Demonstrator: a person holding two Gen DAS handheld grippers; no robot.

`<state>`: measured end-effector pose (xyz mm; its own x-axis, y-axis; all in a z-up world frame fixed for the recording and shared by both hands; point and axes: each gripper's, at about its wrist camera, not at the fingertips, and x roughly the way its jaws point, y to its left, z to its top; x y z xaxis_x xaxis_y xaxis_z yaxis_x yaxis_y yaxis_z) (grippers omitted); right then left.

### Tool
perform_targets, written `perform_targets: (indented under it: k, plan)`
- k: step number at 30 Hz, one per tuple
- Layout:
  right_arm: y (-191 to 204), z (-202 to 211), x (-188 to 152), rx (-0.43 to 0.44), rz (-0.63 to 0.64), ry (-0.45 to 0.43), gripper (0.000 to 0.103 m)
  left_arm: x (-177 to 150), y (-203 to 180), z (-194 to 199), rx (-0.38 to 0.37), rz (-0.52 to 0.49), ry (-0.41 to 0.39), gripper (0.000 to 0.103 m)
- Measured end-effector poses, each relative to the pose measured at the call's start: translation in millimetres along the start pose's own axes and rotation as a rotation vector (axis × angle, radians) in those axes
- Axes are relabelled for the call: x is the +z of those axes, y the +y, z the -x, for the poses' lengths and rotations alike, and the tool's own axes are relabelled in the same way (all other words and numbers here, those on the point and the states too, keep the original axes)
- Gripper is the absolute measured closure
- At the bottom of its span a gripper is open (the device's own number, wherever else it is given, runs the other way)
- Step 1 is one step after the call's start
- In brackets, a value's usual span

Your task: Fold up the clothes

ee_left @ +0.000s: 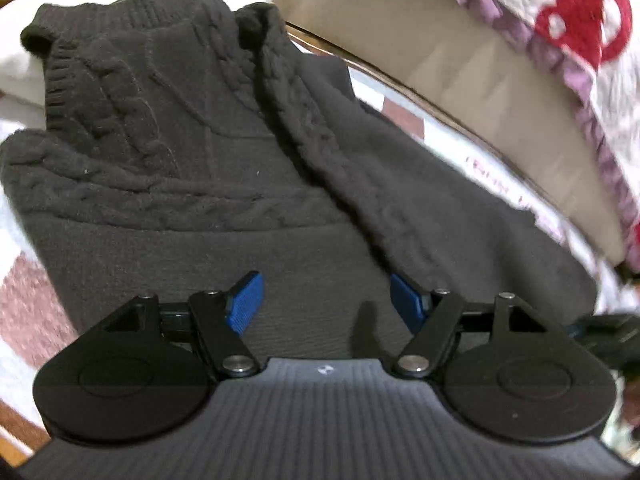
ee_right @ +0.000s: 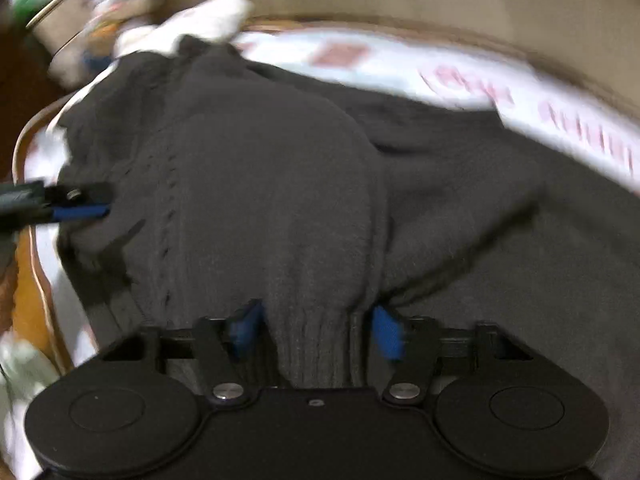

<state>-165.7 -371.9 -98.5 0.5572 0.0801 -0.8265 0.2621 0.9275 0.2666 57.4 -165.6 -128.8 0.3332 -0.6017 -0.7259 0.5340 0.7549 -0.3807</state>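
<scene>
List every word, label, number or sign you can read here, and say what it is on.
None can be read.
Pink lettering on the white sheet: too blurred to read in the right wrist view; in the left wrist view only a smeared trace shows.
Small white mark on the left tongs body: a logo, too small to read.
The dark sweater bears no text.

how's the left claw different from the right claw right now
The left claw stands open over flat sweater fabric, nothing between its blue pads; the right claw has a ribbed fold bunched between its pads. The left wrist view is sharp, the right wrist view blurred. Both sit low over the same dark sweater.
</scene>
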Motion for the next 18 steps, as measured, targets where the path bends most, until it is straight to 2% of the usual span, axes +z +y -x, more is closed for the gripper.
perform_targets:
  k: [4, 5, 7, 9, 11, 12, 14, 15, 16, 18]
  plan:
    - [-7.8, 58.5, 6.8, 0.136, -0.134, -0.026, 0.087, 6.6, 5.8, 12.5, -0.03, -0.003, -0.001, 0.033]
    - [-11.2, 71.4, 6.3, 0.137, -0.165, -0.018, 0.087, 9.2, 7.9, 15.4, -0.029, 0.011, 0.005, 0.033]
    - [-19.2, 74.0, -0.3, 0.089, -0.202, 0.064, 0.087, 10.8, 12.2, 17.1, -0.015, 0.028, 0.023, 0.033]
    - [-26.3, 57.7, -10.7, 0.013, -0.223, 0.164, 0.087, 8.4, 17.7, 13.0, -0.011, 0.049, 0.042, 0.033]
    - [-27.7, 29.9, -21.2, -0.018, -0.202, 0.224, 0.084, 7.0, 21.1, 10.1, -0.011, 0.063, 0.042, 0.033]
    - [-27.2, 17.2, -24.8, -0.037, -0.195, 0.239, 0.079, 6.9, 21.9, 10.0, -0.01, 0.065, 0.034, 0.033]
    - [-23.4, 13.4, -24.3, -0.039, -0.185, 0.206, 0.068, 8.3, 19.3, 14.1, -0.002, 0.053, 0.011, 0.033]
    - [-21.6, 12.8, -21.1, -0.037, -0.169, 0.225, 0.057, 8.9, 18.4, 16.5, 0.004, 0.047, -0.001, 0.032]
    - [-20.0, 12.0, -16.8, -0.035, -0.147, 0.264, 0.051, 9.2, 19.1, 20.7, 0.017, 0.042, -0.015, 0.032]
    - [-15.7, 13.7, -4.2, -0.105, -0.073, 0.312, 0.05, 10.9, 22.8, 28.0, 0.037, 0.04, -0.047, 0.032]
